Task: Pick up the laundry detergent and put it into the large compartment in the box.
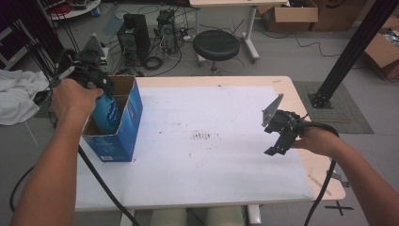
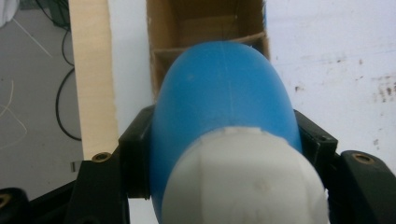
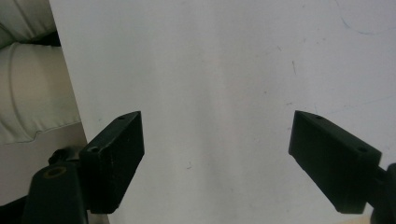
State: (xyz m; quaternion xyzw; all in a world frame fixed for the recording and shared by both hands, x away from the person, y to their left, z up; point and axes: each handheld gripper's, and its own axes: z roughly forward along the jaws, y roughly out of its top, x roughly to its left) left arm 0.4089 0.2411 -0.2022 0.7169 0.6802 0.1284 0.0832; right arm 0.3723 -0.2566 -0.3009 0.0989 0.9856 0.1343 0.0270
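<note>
Left gripper clamped on blue bottle over cardboard box, right gripper spread wide

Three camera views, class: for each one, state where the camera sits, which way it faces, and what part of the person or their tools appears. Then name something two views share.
High view: above the person's side, looking forward and down on the table; both forearms, the left gripper and the right gripper show.
Left gripper view: rides the left gripper, looking along its jaws, closed on a blue bottle over the blue box.
Right gripper view: rides the right gripper, looking down at the white tabletop; jaws apart.
Shared: the high and left gripper views both show the bottle and box.
</note>
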